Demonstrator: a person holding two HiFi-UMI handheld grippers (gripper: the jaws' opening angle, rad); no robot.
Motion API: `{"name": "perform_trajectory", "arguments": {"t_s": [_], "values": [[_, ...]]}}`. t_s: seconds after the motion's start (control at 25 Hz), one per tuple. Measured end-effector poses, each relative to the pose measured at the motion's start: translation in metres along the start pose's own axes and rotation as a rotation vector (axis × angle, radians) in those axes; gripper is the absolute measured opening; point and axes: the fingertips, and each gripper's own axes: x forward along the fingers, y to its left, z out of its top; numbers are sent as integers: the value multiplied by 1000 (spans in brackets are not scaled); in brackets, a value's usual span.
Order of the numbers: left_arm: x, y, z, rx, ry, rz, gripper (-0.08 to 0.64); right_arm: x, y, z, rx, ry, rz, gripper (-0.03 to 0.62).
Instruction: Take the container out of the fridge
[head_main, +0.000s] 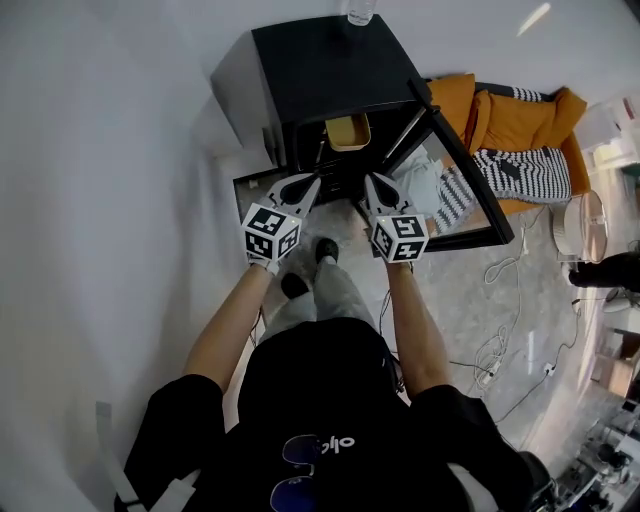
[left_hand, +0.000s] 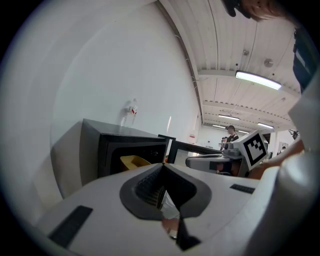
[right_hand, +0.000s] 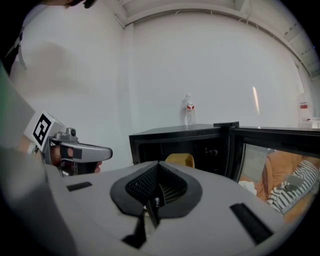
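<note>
A small black fridge (head_main: 320, 60) stands on the floor with its door (head_main: 470, 190) swung open to the right. Inside it sits a yellow container (head_main: 348, 132), which also shows in the left gripper view (left_hand: 132, 161) and the right gripper view (right_hand: 180, 160). Both grippers are held side by side just in front of the opening, apart from the container. My left gripper (head_main: 312, 180) is shut with nothing between its jaws. My right gripper (head_main: 372, 180) is shut and empty too. Each gripper points toward the fridge interior.
A clear water bottle (head_main: 360, 12) stands on top of the fridge. An orange sofa (head_main: 500, 110) with a striped blanket lies behind the open door. Cables (head_main: 495, 350) trail over the floor at the right. A white wall runs along the left.
</note>
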Motion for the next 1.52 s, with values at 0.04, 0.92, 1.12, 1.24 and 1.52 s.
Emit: {"name": "perform_trajectory", "arguments": {"t_s": [0.04, 0.92, 1.12, 1.24, 1.52], "values": [[1, -1, 0, 0, 0, 0, 6, -2, -1, -1, 1, 0, -5, 6], [22, 39, -10, 10, 31, -36, 6, 67, -15, -24, 47, 19, -82, 8], [45, 43, -26, 32, 60, -80, 6, 87, -25, -37, 76, -32, -127, 8], [45, 43, -32, 39, 80, -91, 6, 86, -21, -45, 87, -48, -146, 8], [47, 44, -34, 18, 80, -79, 6, 92, -25, -54, 103, -60, -159, 107]]}}
